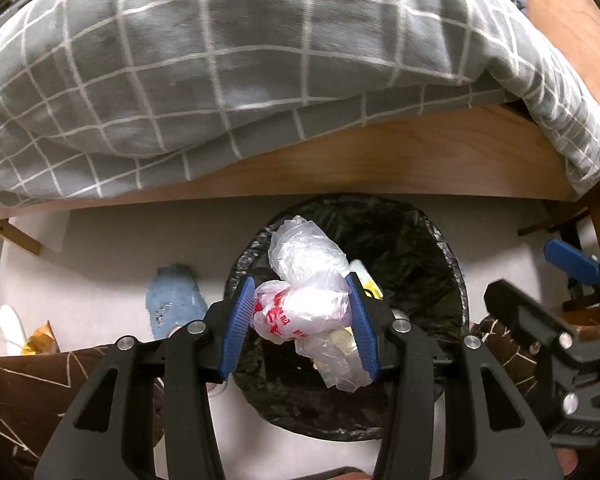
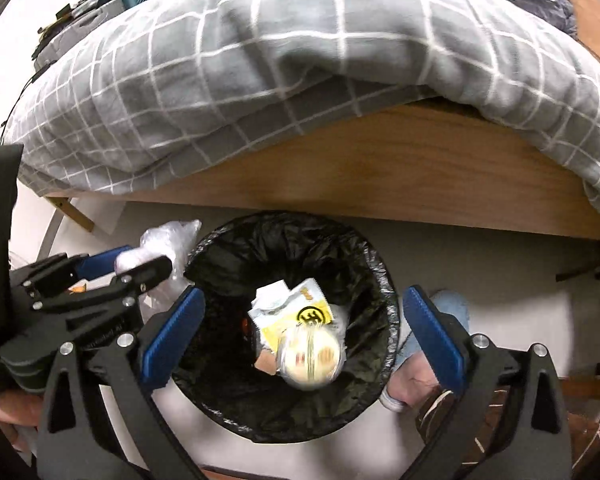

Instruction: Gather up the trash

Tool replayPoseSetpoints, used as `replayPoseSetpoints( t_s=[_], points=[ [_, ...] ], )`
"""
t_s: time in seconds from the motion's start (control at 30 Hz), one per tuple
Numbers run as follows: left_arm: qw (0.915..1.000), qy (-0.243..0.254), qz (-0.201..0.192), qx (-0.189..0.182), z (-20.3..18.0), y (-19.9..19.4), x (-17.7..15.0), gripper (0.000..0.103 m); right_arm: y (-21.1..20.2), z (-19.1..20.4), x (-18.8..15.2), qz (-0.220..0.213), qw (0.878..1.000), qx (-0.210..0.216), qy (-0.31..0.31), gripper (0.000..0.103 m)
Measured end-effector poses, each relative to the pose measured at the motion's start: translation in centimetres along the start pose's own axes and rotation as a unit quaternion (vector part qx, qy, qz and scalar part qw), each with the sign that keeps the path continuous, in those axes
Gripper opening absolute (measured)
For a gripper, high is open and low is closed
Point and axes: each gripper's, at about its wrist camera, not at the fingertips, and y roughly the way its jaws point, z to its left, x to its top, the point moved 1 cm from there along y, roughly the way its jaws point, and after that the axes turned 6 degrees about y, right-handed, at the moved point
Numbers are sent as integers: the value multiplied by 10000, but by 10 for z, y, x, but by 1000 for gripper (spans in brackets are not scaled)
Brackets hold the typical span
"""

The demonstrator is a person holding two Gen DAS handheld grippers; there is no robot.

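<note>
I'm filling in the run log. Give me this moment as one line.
left gripper: shut on plastic bag, over bin | right gripper: open, nothing gripped, over bin | trash in bin: yellow wrapper

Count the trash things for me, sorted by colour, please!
White crumpled plastic bag with red print, pinched in the left gripper: 1
Yellow paper wrapper in the black-lined round bin: 1
Cream round blurry thing under the open right gripper: 1
Total: 3

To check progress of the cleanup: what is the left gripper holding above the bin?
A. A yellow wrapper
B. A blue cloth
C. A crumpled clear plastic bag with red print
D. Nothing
C: in the left wrist view the left gripper clamps the crumpled plastic bag over the black-lined bin.
</note>
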Motion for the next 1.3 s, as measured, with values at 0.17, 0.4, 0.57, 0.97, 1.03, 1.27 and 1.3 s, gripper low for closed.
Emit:
replayPoseSetpoints(
  t_s=[0.17, 0.4, 0.57, 0.97, 1.03, 1.27, 1.3],
  points=[
    [9999, 152, 46, -33, -14, 7, 0, 46, -1, -16, 2, -18, 9998, -105, 165, 96],
    [9997, 251, 77, 7, -24, 13, 0, 63, 3, -28, 4, 7, 9989, -331, 331, 96],
    [9994, 273, -58, 192, -23, 4, 2, 88, 2, -29, 4, -32, 9987, -394, 322, 96],
    [9932, 25, -1137, 242, 1, -104, 25, 97, -76, -16, 30, -1007, 9939, -404, 206, 96],
    [9913, 38, -1286, 288, 0, -120, 29, 97, -92, -13, 32, -1168, 9920, -422, 206, 96],
    [9856, 20, -1659, 340, 4, -165, 27, 97, -130, -6, 29, -1554, 9870, -364, 200, 96],
    [9857, 7, -1657, 317, 5, -167, 27, 97, -133, -5, 28, -1583, 9865, -359, 202, 96]
  ],
)
